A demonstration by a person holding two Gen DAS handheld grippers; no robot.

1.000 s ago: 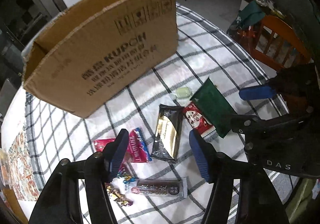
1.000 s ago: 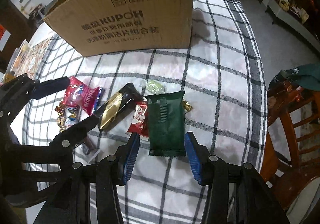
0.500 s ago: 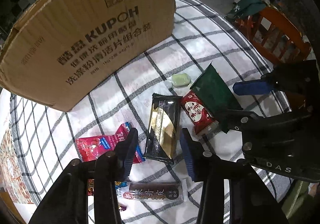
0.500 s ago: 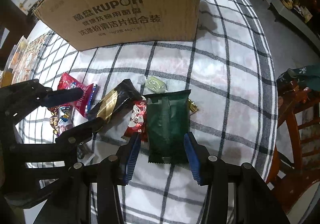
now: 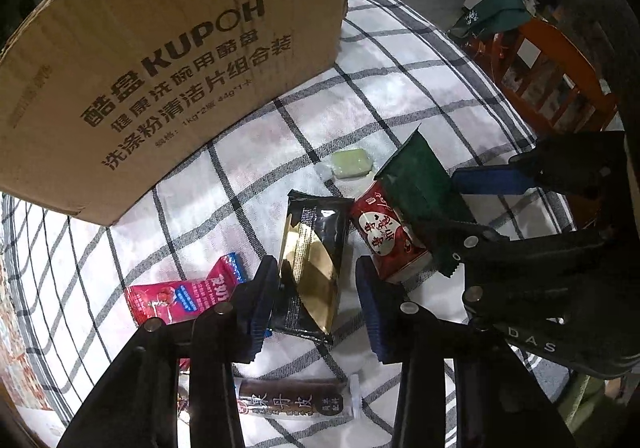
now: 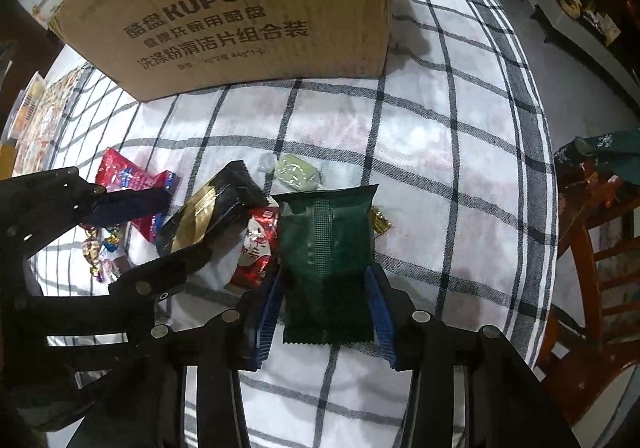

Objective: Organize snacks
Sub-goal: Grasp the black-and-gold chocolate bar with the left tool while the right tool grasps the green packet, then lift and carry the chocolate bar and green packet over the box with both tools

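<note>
standing over the checked table (image 6: 460, 120), i am watching both tools working the same little heap of snacks in front of the cardboard box (image 6: 248, 8).

the right gripper (image 6: 326, 312) is straddling the dark green packet (image 6: 326, 252). the packet is lying flat, its long axis running from six to twelve o'clock in the right wrist view, straight along the fingers, so its two long edges are facing the blue pads. the jaws are standing open, one pad at each side of the packet's near end, very close to its edges; i cannot tell whether they are touching it. nothing is gripped. the red packet (image 6: 258, 248) is lying just beside the green one at nine o'clock, partly tucked under it, close to the left-hand pad.

the left gripper (image 5: 316, 304) is doing the same with the black and gold packet (image 5: 314, 264). that one is leaning slightly, its far end pointing toward one o'clock, its near end sitting between the open jaws, closer to the pad at nine o'clock. it is not gripped either.

the pale green candy (image 5: 352, 163) is lying apart at twelve o'clock, the pink packet (image 5: 180, 296) off at nine o'clock, and the brown bar (image 5: 292, 402) crosswise at six o'clock under the left tool.

to my eye, each tool is nearest its own packet, and closing across the short width looks like what is coming; the red packet may get nipped along with the green one.
</note>
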